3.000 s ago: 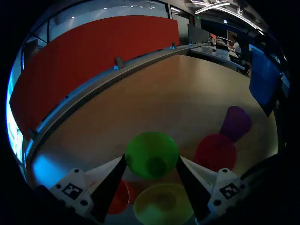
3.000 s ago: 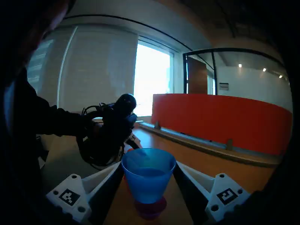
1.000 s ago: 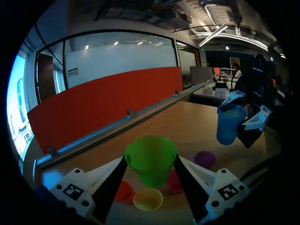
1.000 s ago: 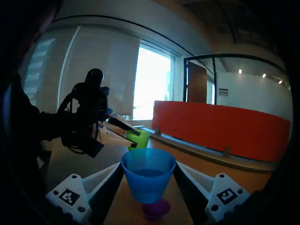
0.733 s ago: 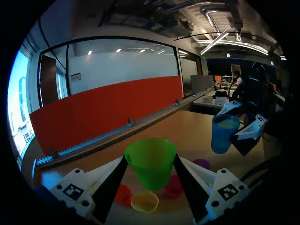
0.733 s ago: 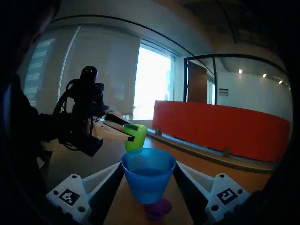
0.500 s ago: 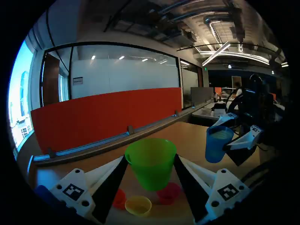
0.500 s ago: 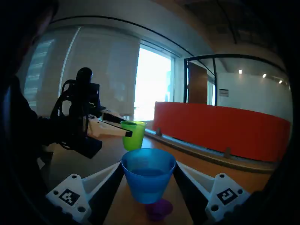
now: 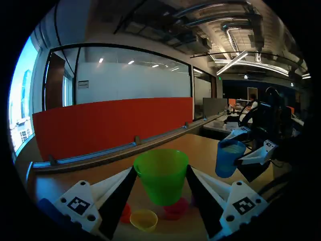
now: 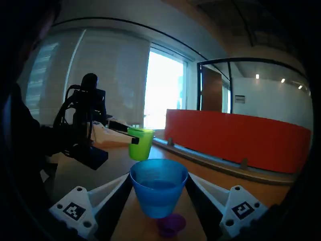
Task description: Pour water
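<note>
The smooth, pale wooden desk (image 9: 192,145) has a flat, matte red screen (image 9: 112,120) standing along its far edge. Both working cups are held in the air above the desk, and as far as I can judge no pouring has begun.

The left tool (image 9: 160,170) is closed narrow on a green cup (image 9: 161,180), one finger pressed to each side. The cup is upright and its inside is hidden. The right tool (image 10: 159,176) grips a blue cup (image 10: 159,193) the same way, upright, with water (image 10: 157,184) lying level below the rim. In the left gripper view the blue cup hangs to the right of the green one, near but apart.

The whole pour is left: bringing the rims together and tipping the blue cup.

Both cups look like glossy, translucent plastic, tapering from a wide round mouth to a narrower base.

Down on the desk, looking small, sit a yellow cup (image 9: 143,219), a red cup (image 9: 125,213), a pink cup (image 9: 173,208) and a purple cup (image 10: 171,225).
</note>
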Demonstrator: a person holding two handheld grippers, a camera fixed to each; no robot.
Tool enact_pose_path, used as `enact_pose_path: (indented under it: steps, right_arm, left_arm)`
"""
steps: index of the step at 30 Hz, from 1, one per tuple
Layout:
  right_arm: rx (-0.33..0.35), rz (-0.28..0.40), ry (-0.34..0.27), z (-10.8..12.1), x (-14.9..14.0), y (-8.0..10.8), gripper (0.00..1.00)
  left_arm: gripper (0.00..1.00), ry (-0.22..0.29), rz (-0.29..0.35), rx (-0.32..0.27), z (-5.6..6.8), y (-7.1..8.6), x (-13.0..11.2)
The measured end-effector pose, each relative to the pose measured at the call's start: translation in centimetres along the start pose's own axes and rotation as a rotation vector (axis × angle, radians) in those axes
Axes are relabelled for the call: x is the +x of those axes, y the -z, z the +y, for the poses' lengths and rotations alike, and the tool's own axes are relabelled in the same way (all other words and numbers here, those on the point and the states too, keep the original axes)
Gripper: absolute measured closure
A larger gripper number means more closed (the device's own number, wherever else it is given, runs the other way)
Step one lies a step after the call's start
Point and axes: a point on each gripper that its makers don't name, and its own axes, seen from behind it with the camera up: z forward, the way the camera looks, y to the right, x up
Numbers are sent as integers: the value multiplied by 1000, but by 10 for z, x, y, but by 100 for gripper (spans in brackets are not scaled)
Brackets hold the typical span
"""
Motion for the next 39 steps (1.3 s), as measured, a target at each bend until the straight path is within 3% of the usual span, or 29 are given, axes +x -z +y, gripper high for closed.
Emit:
enact_pose_path:
  steps: [39]
  right_arm:
    - [37, -78, -8, 7, 26, -1, 9]
  left_arm:
    - [12, 3, -6, -32, 6, 10, -1]
